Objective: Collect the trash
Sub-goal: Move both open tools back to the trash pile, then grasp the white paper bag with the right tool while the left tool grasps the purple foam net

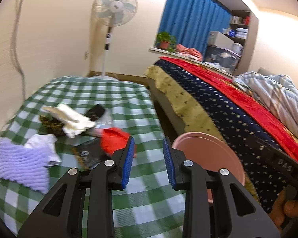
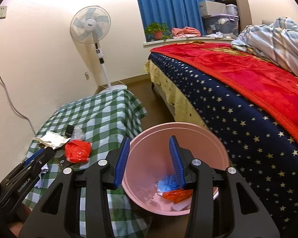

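Right wrist: right tongs (image 2: 149, 158) spread over pink bin (image 2: 218, 144); left tongs (image 1: 149, 160) spread, red wrapper (image 1: 114, 142) just ahead-left.

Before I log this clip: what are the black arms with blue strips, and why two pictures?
Each picture comes from a camera mounted on a hand-held tool, looking along its two blue-padded fingers. The left tool hangs open over a table with a green checked cloth, holding nothing. On the cloth lie a red crumpled bag, white crumpled paper, a dark packet and a lilac knitted cloth. The right tool hangs open above a pink bin, also holding nothing; the bin already contains blue and orange wrappers.
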